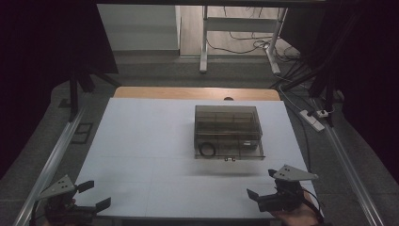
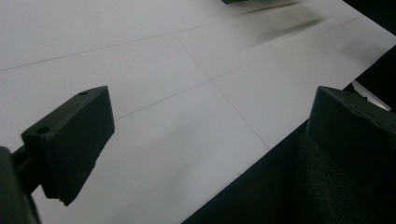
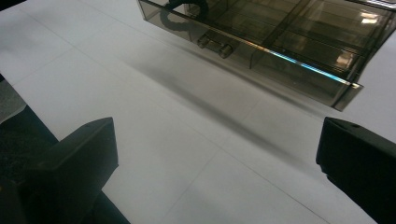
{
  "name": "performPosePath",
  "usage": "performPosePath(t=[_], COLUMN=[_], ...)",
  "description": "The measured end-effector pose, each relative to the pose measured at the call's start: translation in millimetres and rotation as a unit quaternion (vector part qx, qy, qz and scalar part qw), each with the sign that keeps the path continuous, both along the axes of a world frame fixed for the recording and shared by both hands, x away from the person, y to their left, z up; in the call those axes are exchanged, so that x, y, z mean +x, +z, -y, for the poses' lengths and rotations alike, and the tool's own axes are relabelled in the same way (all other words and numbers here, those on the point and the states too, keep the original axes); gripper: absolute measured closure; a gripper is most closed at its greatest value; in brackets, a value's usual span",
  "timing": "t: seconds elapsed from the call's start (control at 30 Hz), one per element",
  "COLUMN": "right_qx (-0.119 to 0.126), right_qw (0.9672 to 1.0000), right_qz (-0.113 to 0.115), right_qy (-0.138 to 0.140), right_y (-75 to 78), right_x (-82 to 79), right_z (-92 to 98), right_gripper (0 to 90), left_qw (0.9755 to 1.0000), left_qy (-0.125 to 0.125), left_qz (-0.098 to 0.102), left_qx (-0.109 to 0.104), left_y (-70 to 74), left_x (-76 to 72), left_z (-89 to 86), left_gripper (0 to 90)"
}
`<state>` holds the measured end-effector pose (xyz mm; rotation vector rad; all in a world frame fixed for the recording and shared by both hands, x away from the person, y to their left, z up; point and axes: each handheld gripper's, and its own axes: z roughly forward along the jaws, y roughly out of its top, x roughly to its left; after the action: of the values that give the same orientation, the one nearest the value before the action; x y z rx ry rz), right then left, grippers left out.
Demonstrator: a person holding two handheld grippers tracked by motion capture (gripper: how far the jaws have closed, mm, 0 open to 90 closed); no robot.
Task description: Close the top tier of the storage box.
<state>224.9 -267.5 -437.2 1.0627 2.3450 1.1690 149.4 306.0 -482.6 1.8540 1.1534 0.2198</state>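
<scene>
A smoky clear plastic organizer box [image 1: 228,131] with several compartments sits right of centre on the white table [image 1: 150,155]. A black ring [image 1: 207,149] lies in its front left compartment, and a small latch [image 1: 229,159] is on its front wall. The box [image 3: 289,42], ring [image 3: 184,9] and latch [image 3: 215,43] also appear at the top of the right gripper view. My left gripper [image 1: 91,195] hovers open over the front left corner of the table, nothing between its jaws. My right gripper [image 1: 262,184] is open at the front right, short of the box and apart from it.
A wooden strip [image 1: 197,92] borders the table's far edge. Metal rails [image 1: 51,162] run along both sides. A power strip [image 1: 313,119] and cables lie on the floor at the right. A desk frame [image 1: 240,28] stands beyond the table.
</scene>
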Motion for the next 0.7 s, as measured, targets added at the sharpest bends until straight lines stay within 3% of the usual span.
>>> performPosePath(t=[0.7], right_qx=[-0.012], right_qw=[0.9997], right_qz=[-0.005], right_qy=[0.021], right_y=[-6.8], right_x=[10.6], right_z=[-17.8], right_gripper=[0.0], left_qw=[1.0000], left_qy=[0.000], left_qz=[-0.003], left_qx=[0.003], left_y=[0.0], left_x=[0.4], left_z=[0.7], left_gripper=[2.2])
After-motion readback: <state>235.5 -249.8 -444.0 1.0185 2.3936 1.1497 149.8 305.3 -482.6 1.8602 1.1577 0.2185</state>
